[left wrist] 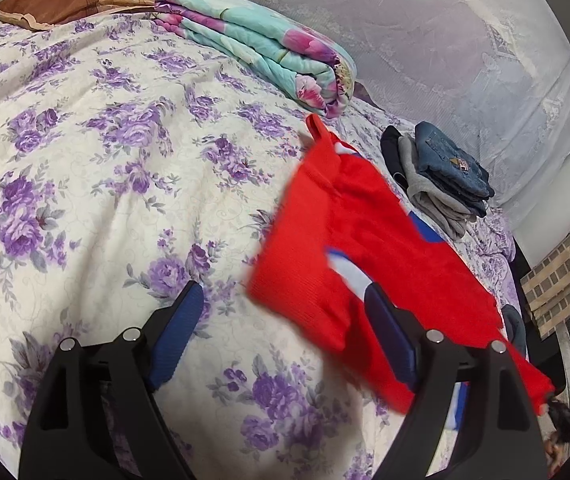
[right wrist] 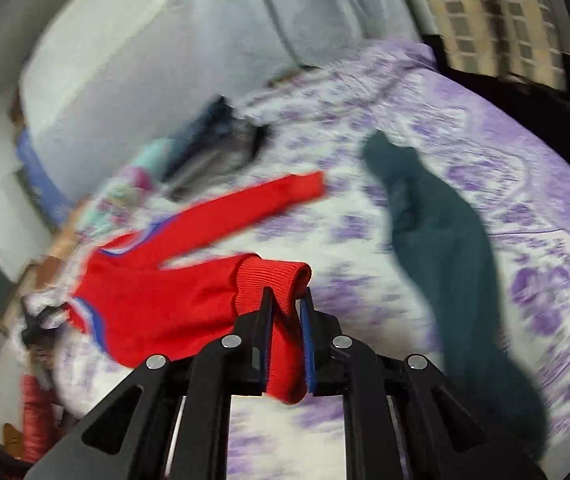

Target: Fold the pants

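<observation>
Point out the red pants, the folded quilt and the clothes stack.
red pants [right wrist: 145, 292], right wrist view, on the seat area
folded quilt [left wrist: 261, 48], left wrist view, on its top face
clothes stack [left wrist: 445, 164], left wrist view, on the top denim piece

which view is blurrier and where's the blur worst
Right wrist view: heavy motion smear across the bedspread, the folded clothes pile and the dark garment, while the right tongs and the red pants cuff they pinch stay sharp. Left wrist view: mostly crisp, only the red pants' edges are smeared; fisheye bends both frames' edges.
</observation>
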The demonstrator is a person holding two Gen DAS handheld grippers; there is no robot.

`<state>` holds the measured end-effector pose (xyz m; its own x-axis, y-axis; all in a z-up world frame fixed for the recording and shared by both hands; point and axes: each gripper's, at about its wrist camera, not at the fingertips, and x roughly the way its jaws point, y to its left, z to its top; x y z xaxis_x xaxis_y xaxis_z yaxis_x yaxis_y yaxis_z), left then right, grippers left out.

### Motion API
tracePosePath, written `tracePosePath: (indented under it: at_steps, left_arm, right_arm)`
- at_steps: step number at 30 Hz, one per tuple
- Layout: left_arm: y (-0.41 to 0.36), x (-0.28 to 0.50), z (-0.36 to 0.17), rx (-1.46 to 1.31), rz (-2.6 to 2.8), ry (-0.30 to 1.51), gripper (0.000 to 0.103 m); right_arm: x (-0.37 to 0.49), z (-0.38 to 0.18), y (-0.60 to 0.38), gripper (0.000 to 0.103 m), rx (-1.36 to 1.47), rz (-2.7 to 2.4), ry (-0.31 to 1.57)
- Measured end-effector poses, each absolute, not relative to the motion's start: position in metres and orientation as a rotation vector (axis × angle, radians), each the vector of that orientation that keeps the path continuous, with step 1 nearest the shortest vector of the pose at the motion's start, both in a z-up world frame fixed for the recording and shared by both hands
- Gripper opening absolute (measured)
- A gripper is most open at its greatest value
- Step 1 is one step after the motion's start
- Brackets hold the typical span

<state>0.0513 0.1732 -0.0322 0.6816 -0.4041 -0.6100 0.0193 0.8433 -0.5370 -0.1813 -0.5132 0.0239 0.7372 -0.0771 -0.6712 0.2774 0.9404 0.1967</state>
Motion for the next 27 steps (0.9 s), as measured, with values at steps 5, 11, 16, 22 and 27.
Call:
tracePosePath:
  at_steps: [5,11,16,22,27]
  left_arm:
    - [0.169,0.052,-0.031,-0.493,-0.253,0.806,0.085]
    - [0.164,0.050,-0.028,-0.479,-0.251,0.821,0.090]
    - [0.159,0.038,-0.026,-0.482,-0.258,0.822,0.094]
    - [0.160,0.043,-0.026,-0.529,-0.255,0.843,0.097]
    - [0.161,0.051,-0.024,-0.580,-0.244,0.850,0.092]
  right_arm:
    - [-0.210,-0.007,-0.558,0.017,0.543,-0.246,0.681]
    - [-0.220,-0.013,-0.520,0.036,0.585,-0.069,0.722]
    - [-0.182,-0.030,-0.510,0.061,0.672,-0.016,0.757]
    - [-0.147,-0.031,-0.512,0.035,0.687,-0.032,0.713]
    - [-0.141,-0.023,-0.508,0.011,0.617,-0.044,0.677]
